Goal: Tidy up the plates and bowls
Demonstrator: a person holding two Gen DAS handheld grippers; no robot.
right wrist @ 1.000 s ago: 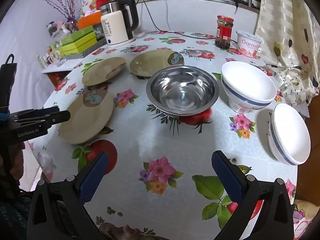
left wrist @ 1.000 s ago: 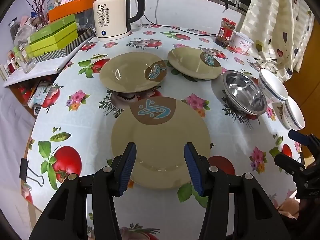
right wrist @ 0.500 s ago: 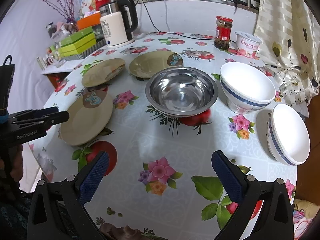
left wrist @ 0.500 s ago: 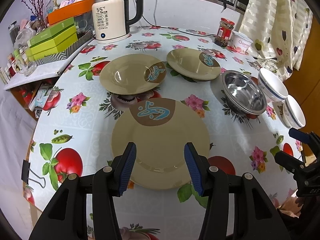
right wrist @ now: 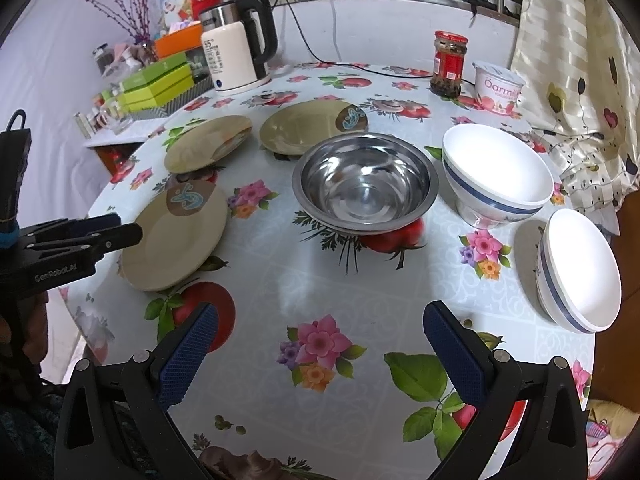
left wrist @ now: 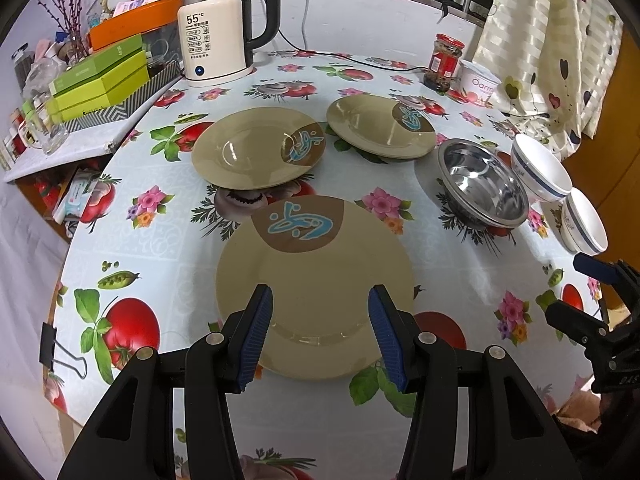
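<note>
- Round, glossy tan plate [left wrist: 316,280] is lying flat on the bench, near edge between the left gripper's [left wrist: 320,332] parted jaws.
- Right gripper [right wrist: 320,354] is hovering, jaws wide apart, near the steel bowl [right wrist: 364,188].

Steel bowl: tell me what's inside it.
The steel bowl holds nothing: its shiny inside shows only reflections. It seems to sit on a second steel rim, so another bowl may be nested beneath, mostly covered.
</note>
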